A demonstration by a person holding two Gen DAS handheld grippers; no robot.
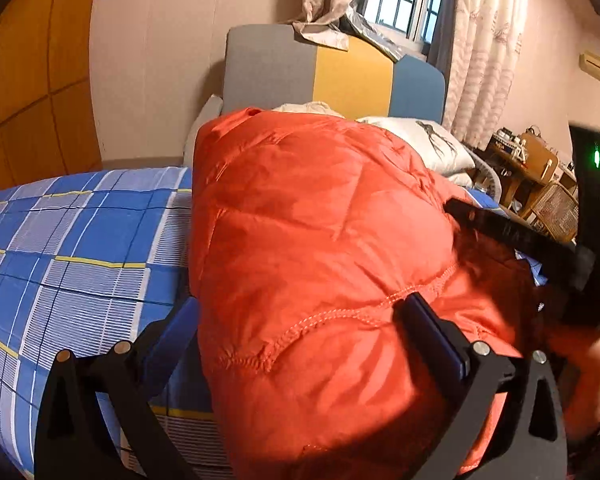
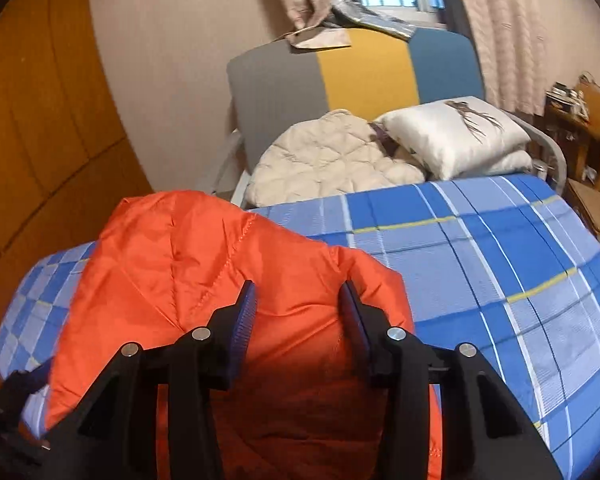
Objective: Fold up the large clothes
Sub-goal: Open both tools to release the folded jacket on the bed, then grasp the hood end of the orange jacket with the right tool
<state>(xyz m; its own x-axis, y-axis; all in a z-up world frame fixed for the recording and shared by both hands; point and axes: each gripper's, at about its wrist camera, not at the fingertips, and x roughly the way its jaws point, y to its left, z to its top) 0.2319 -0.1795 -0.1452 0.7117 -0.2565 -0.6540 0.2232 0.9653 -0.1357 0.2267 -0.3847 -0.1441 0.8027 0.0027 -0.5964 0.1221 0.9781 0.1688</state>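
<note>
You've got the orange puffer jacket (image 1: 320,264) bundled into a fat roll on the blue checked bedspread (image 1: 72,240), and that's the whole story of why your hands sit where they do: it's slippery, springy stuff, so I'd guess you're bracketing it from both ends to keep the fold from popping back open. Your left gripper (image 1: 300,340) is spread very wide with the bulk of the jacket sitting between the fingers; the blue pads look like they hug the sides at 9 and 3 o'clock, but I can't tell if they're actually squeezing or just cradling it. Your right gripper (image 2: 298,320) is partly spread, and the jacket (image 2: 204,280) bulges up in the gap without either pad visibly biting into it, so I read that one as let go. Handy thing about the left camera: it catches your right gripper (image 1: 456,208) from outside, at 3 o'clock, lying against the jacket's edge, which the right camera can't show. The right camera pays back by seeing past the roll: a cream quilted coat (image 2: 332,160) at 12 o'clock, with a white pillow (image 2: 456,136) just beside it at 1 o'clock, up by the grey-yellow-blue headboard (image 2: 360,72). From the left, the cream coat is almost hidden behind the orange bulk.
</note>
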